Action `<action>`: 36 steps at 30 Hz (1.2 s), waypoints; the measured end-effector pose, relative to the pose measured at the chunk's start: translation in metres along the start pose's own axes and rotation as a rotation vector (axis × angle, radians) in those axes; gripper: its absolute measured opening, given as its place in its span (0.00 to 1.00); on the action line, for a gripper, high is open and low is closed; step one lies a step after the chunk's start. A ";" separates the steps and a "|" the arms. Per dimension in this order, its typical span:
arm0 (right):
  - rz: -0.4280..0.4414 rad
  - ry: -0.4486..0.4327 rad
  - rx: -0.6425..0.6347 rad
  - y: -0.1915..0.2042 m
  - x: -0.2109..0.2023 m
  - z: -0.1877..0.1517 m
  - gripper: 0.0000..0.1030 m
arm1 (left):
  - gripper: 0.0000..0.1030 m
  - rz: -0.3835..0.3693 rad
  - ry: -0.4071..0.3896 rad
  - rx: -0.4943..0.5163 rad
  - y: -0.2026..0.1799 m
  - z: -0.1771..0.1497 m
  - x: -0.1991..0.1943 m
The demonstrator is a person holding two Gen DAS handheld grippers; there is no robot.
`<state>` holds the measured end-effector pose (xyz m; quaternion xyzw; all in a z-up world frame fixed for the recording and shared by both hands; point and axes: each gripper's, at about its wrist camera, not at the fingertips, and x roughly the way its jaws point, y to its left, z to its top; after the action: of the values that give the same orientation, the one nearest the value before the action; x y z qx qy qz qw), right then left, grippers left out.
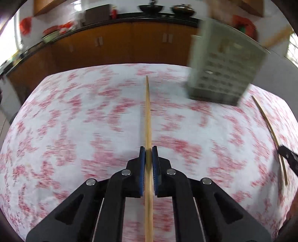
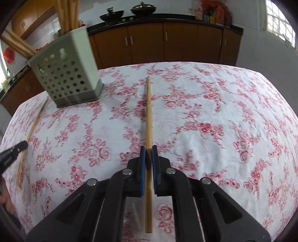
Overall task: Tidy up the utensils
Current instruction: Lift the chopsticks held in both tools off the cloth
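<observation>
In the left wrist view my left gripper (image 1: 148,149) is shut on a wooden chopstick (image 1: 148,111) that runs straight ahead over the floral tablecloth. My right gripper (image 2: 148,148) likewise has its blue pads pressed on a second chopstick (image 2: 149,111), which points forward above the cloth. A grey-green perforated utensil holder (image 1: 223,68) stands at the far right of the left view. In the right view the holder (image 2: 69,74) is at the far left, with several chopsticks (image 2: 65,14) sticking out of its top. Each view shows the other gripper's tip at its edge: the right gripper (image 1: 281,149) and the left gripper (image 2: 24,144).
A white tablecloth with red roses (image 2: 223,111) covers the table. Beyond its far edge run brown kitchen cabinets (image 2: 163,42) under a dark counter with woks (image 2: 143,8) on it. The left wrist view is motion-blurred.
</observation>
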<state>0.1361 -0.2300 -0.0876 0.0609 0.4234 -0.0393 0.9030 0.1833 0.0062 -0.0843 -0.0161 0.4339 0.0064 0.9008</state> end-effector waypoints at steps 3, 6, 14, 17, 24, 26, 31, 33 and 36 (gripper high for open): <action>0.002 0.000 -0.034 0.009 0.004 0.001 0.08 | 0.08 -0.001 0.002 -0.018 0.015 0.002 0.001; -0.007 -0.007 -0.058 0.014 0.005 0.005 0.08 | 0.08 -0.007 0.000 -0.017 0.017 0.002 0.004; 0.000 -0.006 -0.059 0.012 0.009 0.008 0.08 | 0.10 0.004 -0.015 -0.023 0.012 0.002 0.003; 0.000 -0.006 -0.059 0.013 0.010 0.008 0.08 | 0.10 0.004 -0.016 -0.022 0.011 -0.001 0.000; 0.005 -0.006 -0.055 0.012 0.008 0.006 0.08 | 0.15 -0.017 -0.016 -0.019 0.013 -0.002 0.000; 0.008 -0.006 -0.053 0.012 0.007 0.004 0.08 | 0.16 -0.021 -0.016 -0.016 0.013 -0.002 0.000; 0.007 -0.005 -0.063 0.011 0.002 -0.001 0.08 | 0.16 -0.030 -0.014 0.014 0.011 -0.006 -0.003; 0.007 -0.004 -0.069 0.010 0.000 -0.004 0.08 | 0.16 -0.033 -0.013 0.019 0.011 -0.006 -0.004; 0.013 -0.003 -0.074 0.007 -0.004 -0.008 0.08 | 0.16 -0.036 -0.012 0.029 0.012 -0.011 -0.008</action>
<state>0.1281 -0.2215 -0.0891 0.0301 0.4230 -0.0180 0.9054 0.1693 0.0183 -0.0854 -0.0110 0.4282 -0.0162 0.9035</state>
